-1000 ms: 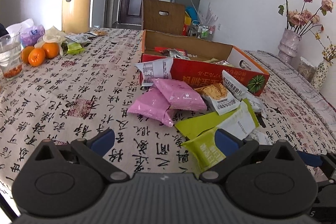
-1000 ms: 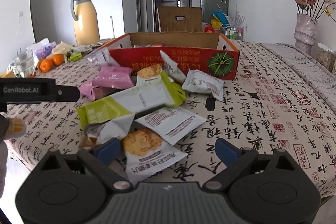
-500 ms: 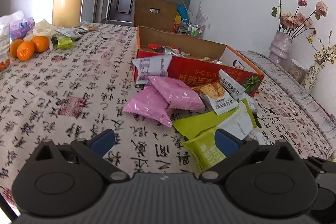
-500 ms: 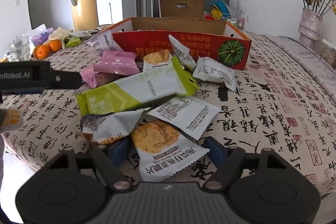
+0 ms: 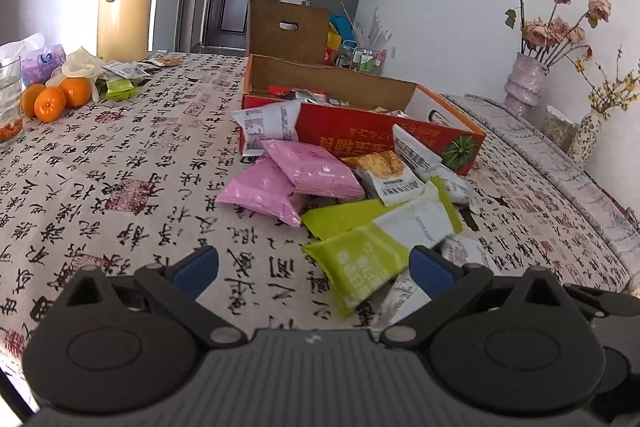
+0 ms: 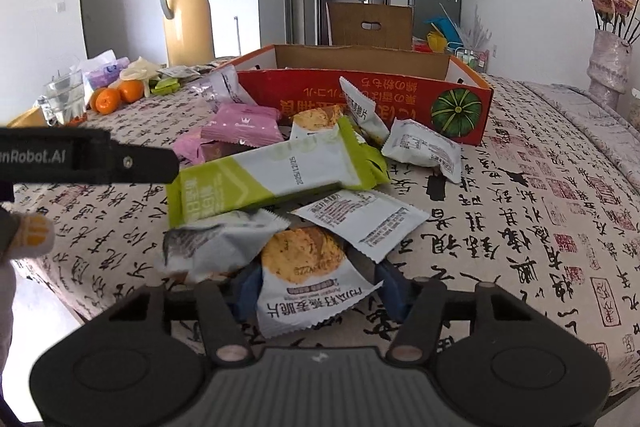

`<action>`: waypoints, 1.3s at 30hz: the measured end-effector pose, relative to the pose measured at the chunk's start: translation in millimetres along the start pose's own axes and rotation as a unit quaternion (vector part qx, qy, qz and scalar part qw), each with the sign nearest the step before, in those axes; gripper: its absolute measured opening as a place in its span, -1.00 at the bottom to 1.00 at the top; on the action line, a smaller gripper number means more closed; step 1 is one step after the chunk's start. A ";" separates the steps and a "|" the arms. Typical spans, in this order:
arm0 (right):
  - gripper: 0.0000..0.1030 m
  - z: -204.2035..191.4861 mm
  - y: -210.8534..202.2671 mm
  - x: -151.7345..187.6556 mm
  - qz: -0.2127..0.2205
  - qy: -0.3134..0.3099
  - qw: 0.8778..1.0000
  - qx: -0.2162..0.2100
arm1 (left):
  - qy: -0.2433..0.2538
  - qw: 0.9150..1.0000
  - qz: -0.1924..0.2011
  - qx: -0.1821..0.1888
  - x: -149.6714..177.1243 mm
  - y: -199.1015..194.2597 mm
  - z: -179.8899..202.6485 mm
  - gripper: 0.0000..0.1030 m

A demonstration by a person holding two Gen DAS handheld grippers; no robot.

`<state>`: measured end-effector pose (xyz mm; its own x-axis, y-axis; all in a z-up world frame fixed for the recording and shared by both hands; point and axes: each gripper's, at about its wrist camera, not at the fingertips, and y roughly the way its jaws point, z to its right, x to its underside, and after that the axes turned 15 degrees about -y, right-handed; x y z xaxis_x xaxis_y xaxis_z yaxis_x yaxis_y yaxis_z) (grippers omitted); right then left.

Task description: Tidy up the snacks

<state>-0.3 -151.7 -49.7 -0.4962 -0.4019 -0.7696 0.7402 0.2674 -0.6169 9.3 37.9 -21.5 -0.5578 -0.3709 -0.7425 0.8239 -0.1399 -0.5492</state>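
Loose snack packets lie in a heap in front of a red cardboard box [image 5: 352, 133] [image 6: 304, 97] on the patterned tablecloth. My right gripper [image 6: 316, 291] sits low at the near end of the heap. Its jaws are closing around a white cracker packet [image 6: 306, 279], and the blue pads stand at the packet's two side edges. A long green bar packet [image 6: 272, 175] [image 5: 360, 267] lies just beyond. My left gripper [image 5: 314, 269] hangs open over the cloth, with the green bar's end by its right finger and nothing gripped. Two pink packets [image 5: 292, 179] lie ahead of it.
A yellow thermos [image 5: 124, 3], oranges [image 5: 52, 101], a glass [image 5: 8, 103] and tissues stand at the far left. Vases of dried flowers [image 5: 524, 83] stand at the right edge. The left gripper's finger [image 6: 132, 163] juts in from the left in the right wrist view.
The right jaws have narrowed from wide apart to the cracker packet's sides, and the right gripper has edged closer to it. The left gripper stays open and has shifted only slightly.
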 end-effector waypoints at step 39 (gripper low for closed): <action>0.15 38.3 -18.3 35.2 0.050 0.008 0.999 0.004 | 0.100 0.994 -0.045 -0.009 47.1 14.1 49.9 0.37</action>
<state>-14.0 -204.2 -59.2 -0.4274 -0.3592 -0.8297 0.7895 0.2989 -0.5361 -0.3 -27.3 -45.0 -0.6395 -0.1666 -0.7506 0.7688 -0.1475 -0.6223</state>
